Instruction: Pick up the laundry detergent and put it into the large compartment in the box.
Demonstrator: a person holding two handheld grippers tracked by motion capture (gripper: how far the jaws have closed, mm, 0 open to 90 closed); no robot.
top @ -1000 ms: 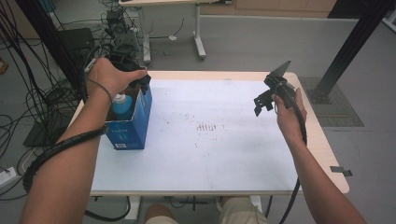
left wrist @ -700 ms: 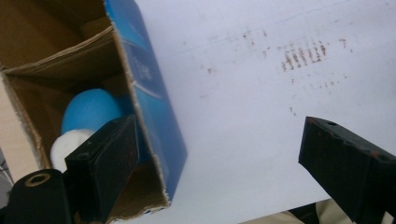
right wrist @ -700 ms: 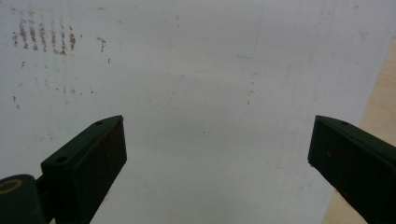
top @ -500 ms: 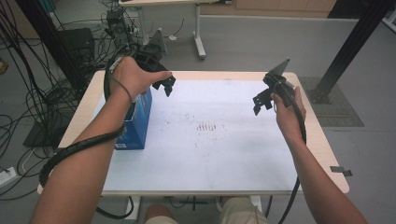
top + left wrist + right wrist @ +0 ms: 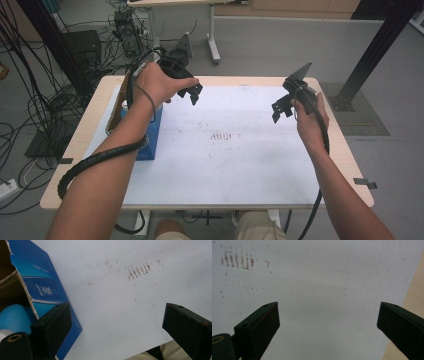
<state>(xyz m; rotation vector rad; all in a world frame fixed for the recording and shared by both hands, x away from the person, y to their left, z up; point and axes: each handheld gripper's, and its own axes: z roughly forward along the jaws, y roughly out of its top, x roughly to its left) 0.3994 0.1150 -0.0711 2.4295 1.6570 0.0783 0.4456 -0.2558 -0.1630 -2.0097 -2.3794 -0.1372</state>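
A blue box (image 5: pixel 145 135) of thin card stood upright on the left side of the bench (image 5: pixel 75 155), on the white sheet (image 5: pixel 235 165) that covered most of the top. Its top was torn open. In the left gripper view a blue bottle (image 5: pixel 15 317) with a pale cap was seen inside the box (image 5: pixel 47 290), down in the dark of it.

The left tool (image 5: pixel 192 95) was held in the air just beside the top of the box, over the white sheet. Its jaws had just been opening, and nothing was seen between them. They were spread wide. The right tool (image 5: pixel 280 107) was held up over the right side of the bench, well apart from the box. Its jaws were spread wide too, with nothing in them.

The box was judged to be light and a bit soft. Thin card like that would likely be bent if it was squeezed hard, and the torn rim would likely be ripped more if it was pulled. It could also be tipped over by a bump near the top, since it was tall and narrow. A side wall low down was thought to be the best place to hold it.

The bottle was judged to be stiffer, smooth and maybe slippery. It was thought best taken by the neck, just under the cap, and lifted straight up so the box was not dragged along.
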